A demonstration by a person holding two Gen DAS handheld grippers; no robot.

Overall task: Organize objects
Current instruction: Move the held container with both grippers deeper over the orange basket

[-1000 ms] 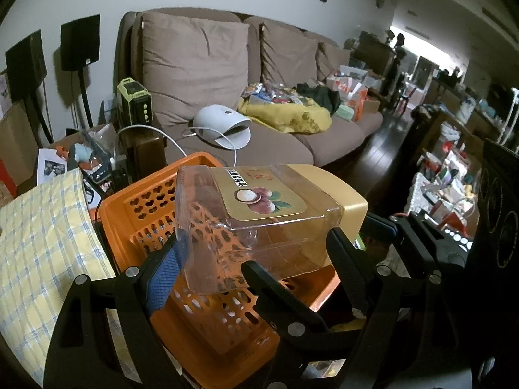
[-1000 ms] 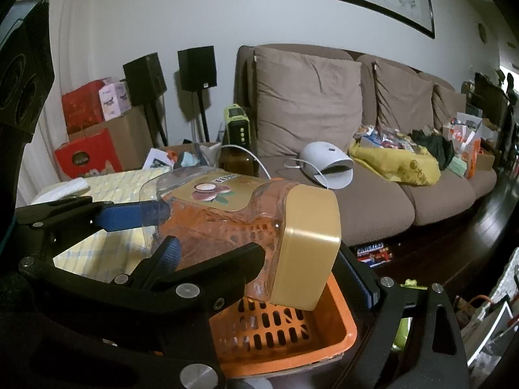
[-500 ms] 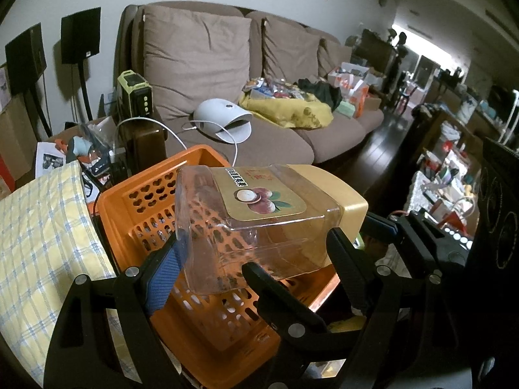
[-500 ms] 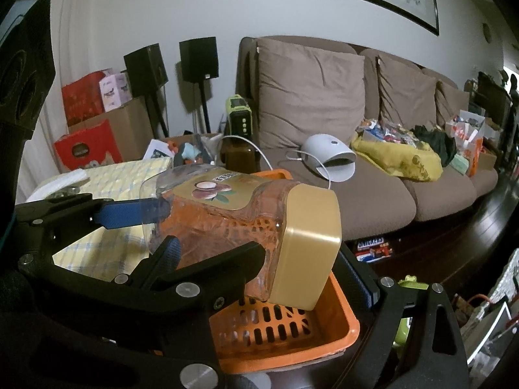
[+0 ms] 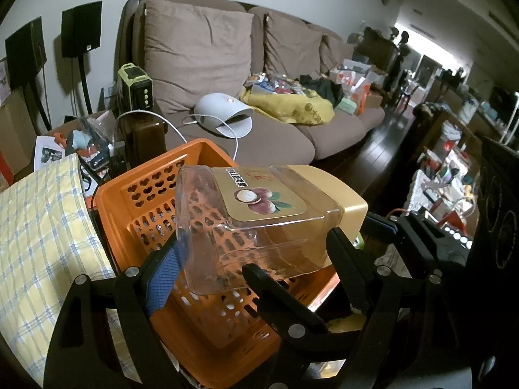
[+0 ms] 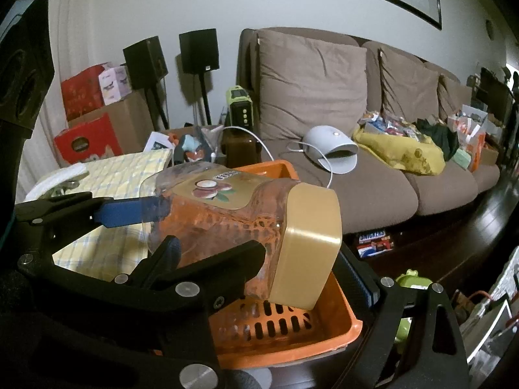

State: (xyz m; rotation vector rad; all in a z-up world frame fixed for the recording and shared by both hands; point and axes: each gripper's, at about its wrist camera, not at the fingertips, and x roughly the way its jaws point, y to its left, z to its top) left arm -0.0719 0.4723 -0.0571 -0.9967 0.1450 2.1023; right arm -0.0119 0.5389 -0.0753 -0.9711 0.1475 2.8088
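Closest in, the left hand-held gripper (image 5: pixel 256 243) is clenched on the base end of the clear, squarish plastic jar with the tan lid (image 5: pixel 259 220). Its blue pad is pressed against the jar's bottom corner. The right hand-held gripper (image 6: pixel 301 259) looks clamped around the lid end, one finger under the body and the other just beside the lid. So both are carrying it, and neither is really nearer than the other.

The jar is lying on its side, roughly level. Its long axis runs across the left gripper's view, base to the left and lid to the right. It's up in the air, not resting on anything.

The bit that matters is the orange perforated plastic basket (image 5: pixel 136 188), which sits directly underneath. The jar's length seems to line up with the basket's longer side, so my guess is a straight lowering is all that's left. It isn't inside yet.

Compared with a second ago, the grip on the jar looks the same. The basket's far rim now shows above the jar in the right view, and the yellow checked cloth (image 5: pixel 39 227) beside the basket takes up less of the left view. I'd say the pair has drifted further over the basket.

Well behind all that are the brown fabric sofa (image 5: pixel 275 142) and the white domed gadget (image 5: pixel 227 116) on it.
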